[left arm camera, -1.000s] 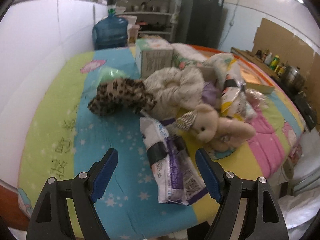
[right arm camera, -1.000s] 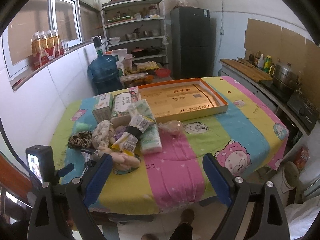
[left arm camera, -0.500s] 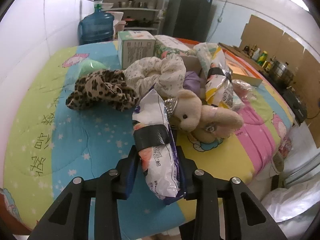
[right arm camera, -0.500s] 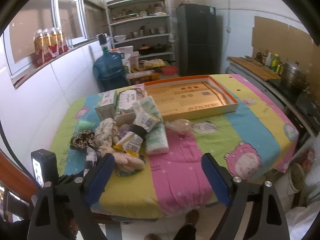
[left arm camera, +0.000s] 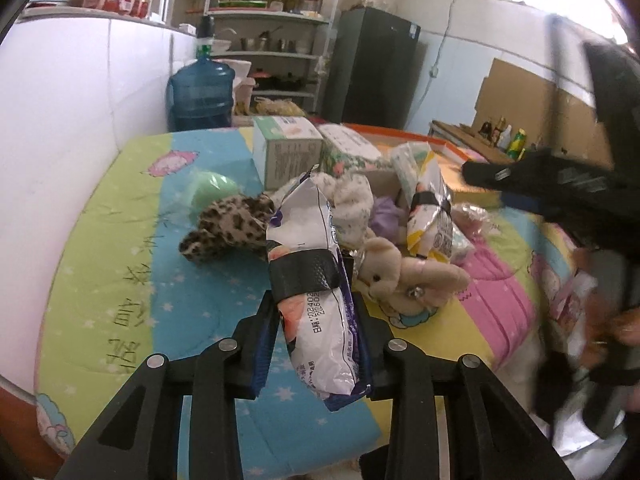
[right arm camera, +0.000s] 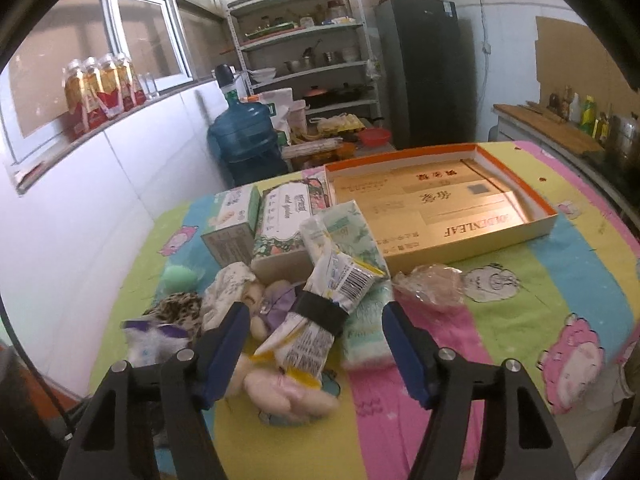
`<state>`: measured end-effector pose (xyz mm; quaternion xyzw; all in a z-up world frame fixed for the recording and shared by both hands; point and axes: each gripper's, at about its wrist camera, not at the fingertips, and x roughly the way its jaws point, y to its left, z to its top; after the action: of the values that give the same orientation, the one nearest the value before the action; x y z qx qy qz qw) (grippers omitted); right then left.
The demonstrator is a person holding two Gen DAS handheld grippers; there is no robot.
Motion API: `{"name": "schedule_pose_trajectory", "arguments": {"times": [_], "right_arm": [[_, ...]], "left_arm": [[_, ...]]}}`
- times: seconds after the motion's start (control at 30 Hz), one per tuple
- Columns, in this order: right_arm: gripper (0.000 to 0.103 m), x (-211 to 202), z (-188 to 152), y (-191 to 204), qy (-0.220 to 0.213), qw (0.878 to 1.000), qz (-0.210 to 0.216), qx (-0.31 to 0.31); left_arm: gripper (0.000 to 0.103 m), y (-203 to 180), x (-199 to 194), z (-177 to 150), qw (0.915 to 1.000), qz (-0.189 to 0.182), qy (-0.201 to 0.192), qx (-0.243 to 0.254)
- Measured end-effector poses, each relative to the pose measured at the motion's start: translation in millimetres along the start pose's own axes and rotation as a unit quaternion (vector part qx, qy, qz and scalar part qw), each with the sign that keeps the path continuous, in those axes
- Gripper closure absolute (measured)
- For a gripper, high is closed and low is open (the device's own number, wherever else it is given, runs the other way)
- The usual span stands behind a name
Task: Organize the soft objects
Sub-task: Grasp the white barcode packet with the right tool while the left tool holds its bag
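The white-and-purple packet (left arm camera: 316, 280), banded with black tape round its middle, is clamped between the blue pads of the left tool (left arm camera: 314, 344) and lifted at a tilt above the blue starred stripe of the tabletop (left arm camera: 120, 280). Just beyond it lies the cream teddy bear (left arm camera: 404, 276) on the yellow stripe, with the leopard-print scrunchie (left arm camera: 228, 228) and a cream fabric scrunchie (left arm camera: 352, 208) behind.

The right tool (right arm camera: 314, 354) is not gripping anything: its jaws have just been closing and stand apart either side of a yellow-and-white packet (right arm camera: 320, 316), also taped in black, without the pads pressing on it. That packet leans on the pile, its top end resting against a green tissue pack (right arm camera: 360, 240). A clear crumpled bag (right arm camera: 432, 286) lies just to the right. Behind the pile stand two tissue boxes (right arm camera: 256, 224), and farther back the shallow orange-rimmed box (right arm camera: 532, 220) sits open on the cloth.
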<state>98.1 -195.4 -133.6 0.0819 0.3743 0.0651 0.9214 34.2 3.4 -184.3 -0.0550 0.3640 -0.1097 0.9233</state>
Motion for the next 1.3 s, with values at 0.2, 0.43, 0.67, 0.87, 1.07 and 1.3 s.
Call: {"name": "schedule_pose_trajectory", "arguments": {"times": [0.2,0.43,0.67,0.87,1.07,1.3], "right_arm": [[0.034,41.4,1.4,-3.2,0.033,0.999,-0.018,0.015],[0.053,61.9,-0.9,-1.9,0.072,0.997,-0.009,0.014],[0.054,47.9,-8.2,0.4,0.054,0.998,0.004,0.018],[0.061,26.8,-2.8,-2.8,0.040,0.999,0.006,0.021],[0.086,21.1,1.8,-7.9,0.046,0.999,-0.005,0.006],[0.038,35.3,-8.5,-23.5,0.076,0.996,-0.012,0.040]], "left_arm": [[0.068,16.8,-10.7,-0.8,0.9997,0.015,-0.009,-0.019],[0.068,31.0,-11.8,-2.1,0.9990,0.028,-0.008,-0.035],[0.068,31.7,-12.0,-2.3,0.9992,0.021,-0.007,-0.034],[0.068,24.1,-13.4,7.8,0.9995,0.002,-0.013,-0.028],[0.068,13.5,-10.4,19.3,0.9995,-0.013,-0.020,-0.019],[0.068,7.6,-10.2,21.0,0.9996,-0.019,-0.018,-0.010]]}}
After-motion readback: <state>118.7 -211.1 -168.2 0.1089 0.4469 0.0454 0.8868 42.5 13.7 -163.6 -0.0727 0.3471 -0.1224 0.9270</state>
